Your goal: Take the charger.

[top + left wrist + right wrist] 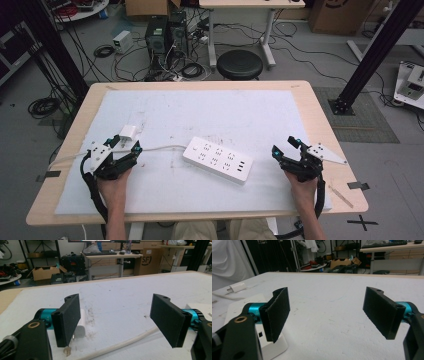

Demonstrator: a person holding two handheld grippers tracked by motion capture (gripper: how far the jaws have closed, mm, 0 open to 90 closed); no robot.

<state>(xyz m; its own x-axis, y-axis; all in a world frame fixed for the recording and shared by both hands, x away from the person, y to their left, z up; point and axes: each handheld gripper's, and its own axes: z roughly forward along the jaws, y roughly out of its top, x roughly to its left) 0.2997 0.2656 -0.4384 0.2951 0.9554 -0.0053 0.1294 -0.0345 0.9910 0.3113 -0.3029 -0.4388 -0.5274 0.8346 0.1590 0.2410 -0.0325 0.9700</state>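
On the white-covered table (165,107) both grippers rest wide and empty, the left gripper (122,145) nearest the charger (127,133), which it must straddle next, the right gripper (284,146) idle beside the power strip (217,159).

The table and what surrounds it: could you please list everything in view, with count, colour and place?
power strip: one, white, middle of the table, lying at a slant
cord: one, white, running from the power strip's left end off the table's left edge
plug adapter: one, white, just beyond the left gripper
sheet: one, white, covering most of the table
table: one, light wood
stool: one, black, on the floor beyond the table
computer towers: two, black, on the floor beyond the table
left gripper: one, black, jaws open, near left of the table
right gripper: one, black, jaws open, near right
forearms: two, entering from the near edge
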